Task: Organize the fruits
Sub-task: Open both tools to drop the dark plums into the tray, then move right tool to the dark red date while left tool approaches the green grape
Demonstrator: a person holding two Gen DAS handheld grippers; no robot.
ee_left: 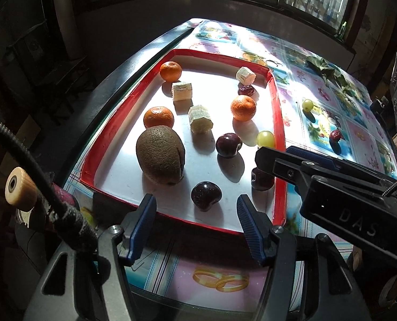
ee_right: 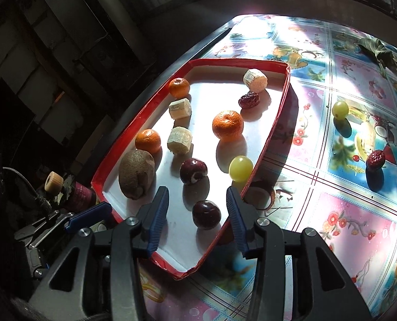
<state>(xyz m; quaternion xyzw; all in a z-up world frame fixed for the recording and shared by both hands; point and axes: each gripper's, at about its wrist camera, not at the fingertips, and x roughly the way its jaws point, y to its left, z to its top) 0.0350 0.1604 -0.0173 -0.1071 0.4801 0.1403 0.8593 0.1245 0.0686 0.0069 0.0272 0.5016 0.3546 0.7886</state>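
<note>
I am holding both grippers over the red tray (ee_left: 280, 123). The left gripper (ee_left: 197, 215) is standing spread, a dark cherry (ee_left: 206, 195) lying free just ahead between its tips. Only this view is showing the right gripper's arm crossing in — the right view alone is giving its fingers. The right gripper (ee_right: 197, 206) is parted too, empty, another cherry (ee_right: 206, 214) just ahead. The kiwi (ee_left: 159, 155) is sitting ahead-left, long axis tilted toward the far left.

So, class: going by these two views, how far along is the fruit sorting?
Mostly done: most fruit lies in the red tray. In hand: nothing; left gripper and right gripper are open and empty. Left: a grape and a date on the table.
</note>
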